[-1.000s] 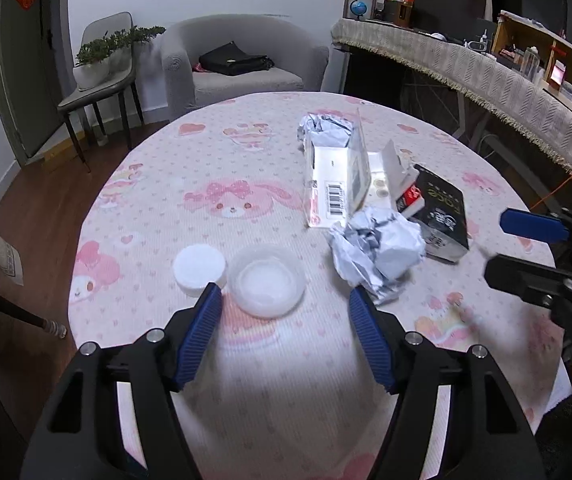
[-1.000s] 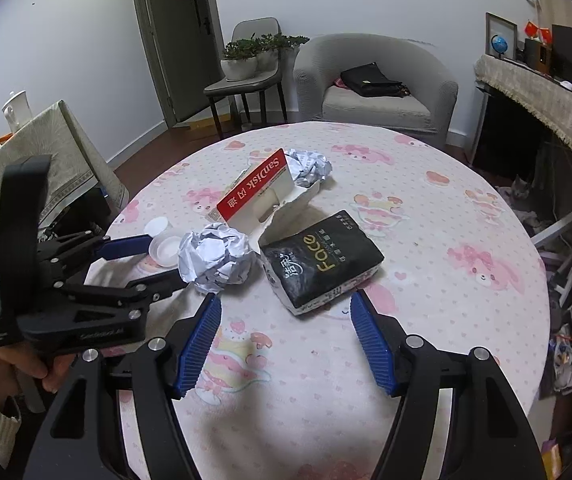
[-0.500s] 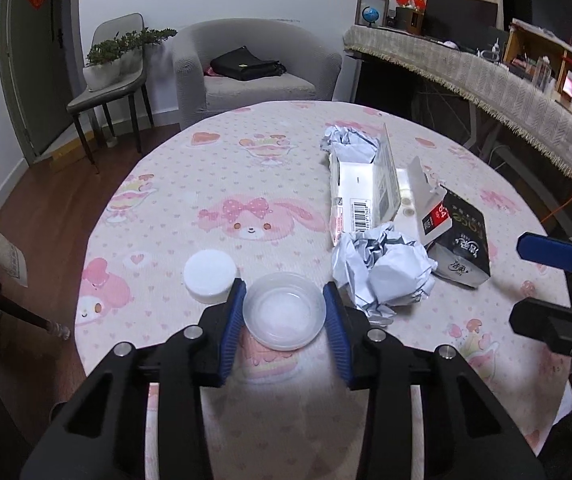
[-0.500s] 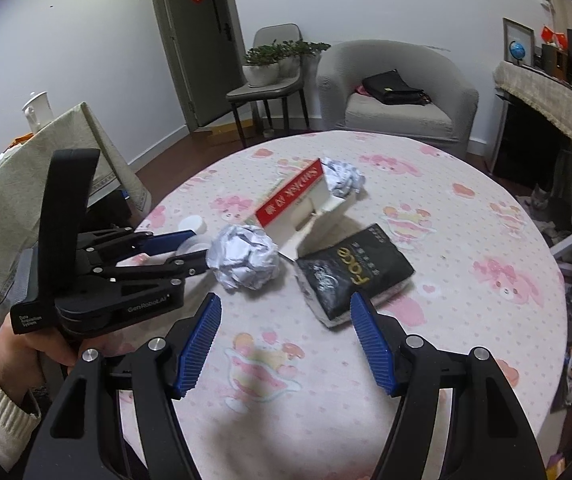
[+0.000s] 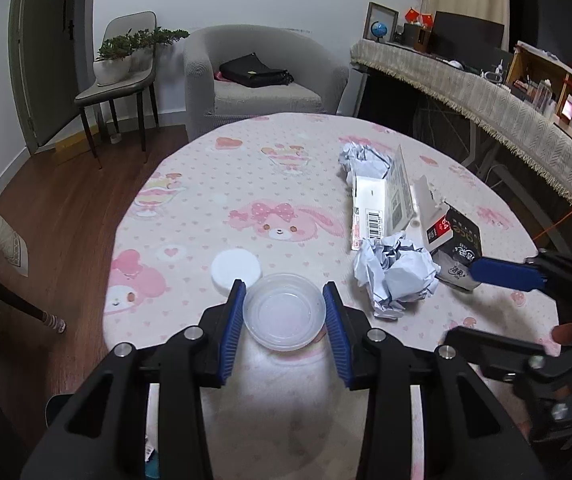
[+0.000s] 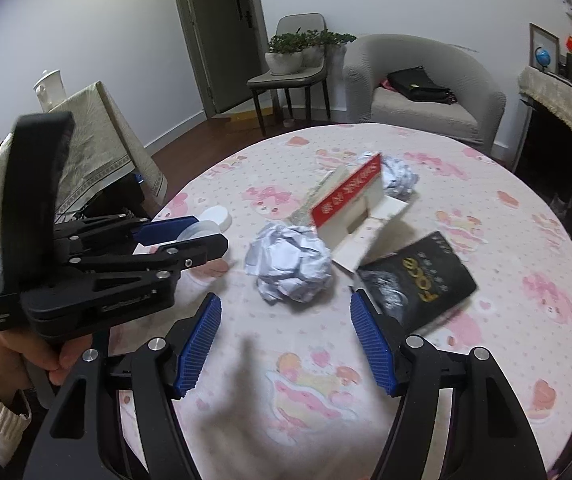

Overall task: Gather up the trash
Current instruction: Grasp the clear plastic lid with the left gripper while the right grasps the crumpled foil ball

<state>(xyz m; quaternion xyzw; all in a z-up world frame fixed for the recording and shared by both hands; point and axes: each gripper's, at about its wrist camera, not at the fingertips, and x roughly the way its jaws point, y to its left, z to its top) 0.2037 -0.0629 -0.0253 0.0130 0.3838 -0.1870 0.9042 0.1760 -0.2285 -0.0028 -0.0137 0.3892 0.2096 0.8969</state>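
on a round table (image 5: 213, 184) under a pink cartoon-print cloth, trash scattered across the near and right side. left gripper (image 5: 284, 312) clamped on a clear shallow plastic cup (image 5: 283, 316), blue pads (image 5: 234, 320) pressed against its rim on both sides, at the near edge of the table. just beyond the cup on the left, touching or nearly so, a white round lid (image 5: 235, 270). to the right of the cup, a crumpled paper ball (image 5: 396, 274), apart from it. farther back, an opened white carton (image 5: 384, 204) with a barcode, its flap standing up, red-faced as seen from the right wrist view (image 6: 350, 196). at the carton's far end a second paper wad (image 5: 364, 160), touching it. right of the carton and against it, a black packet (image 5: 460, 246) with gold lettering. right gripper (image 6: 286, 332) spread wide, nothing between its pads, hovering low over the cloth near the paper ball (image 6: 290, 262) and the black packet (image 6: 418, 284). left hand (image 6: 13, 356) in a knit cuff gripping the left tool's handle. beyond the table, a grey armchair (image 5: 253, 80) with a black bag (image 5: 253, 70) on the seat, and a chair carrying a potted plant (image 5: 125, 56).
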